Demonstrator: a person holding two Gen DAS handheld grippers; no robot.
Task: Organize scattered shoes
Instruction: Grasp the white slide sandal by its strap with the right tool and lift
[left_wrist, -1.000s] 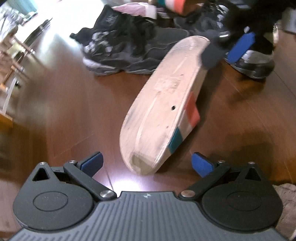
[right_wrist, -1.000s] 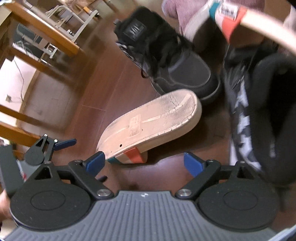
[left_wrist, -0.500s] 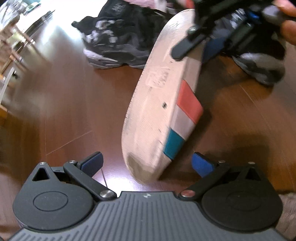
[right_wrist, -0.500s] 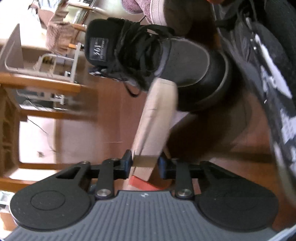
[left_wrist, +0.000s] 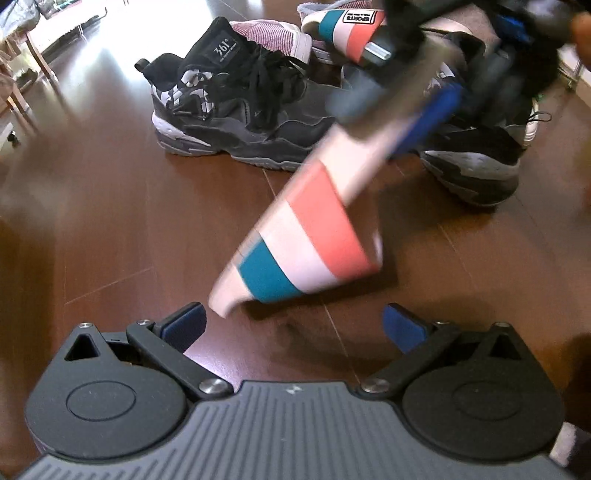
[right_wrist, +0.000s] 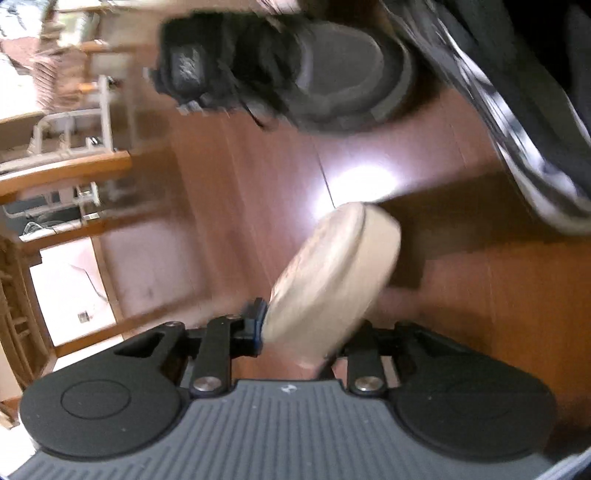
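Gripping the pale slide sandal by its sole, my right gripper has its two fingers pressed against either side of the thick cream edge; from the left wrist view that same sandal hangs tilted above the dark wood floor, strap end lowest, its band striped teal, white and coral; whether the toe touches the boards I cannot tell, since the shot is blurred. My left gripper sits low with its blue-padded fingers spread wide and nothing between them; the sandal's lower tip is just ahead of the left pad. Beyond it lies a black lace-up sneaker on its sole, and a second dark sneaker to the right, partly hidden behind the right gripper; a matching striped sandal rests at the back beside a pinkish ribbed shoe. Through the right wrist view I see wooden furniture at the left.
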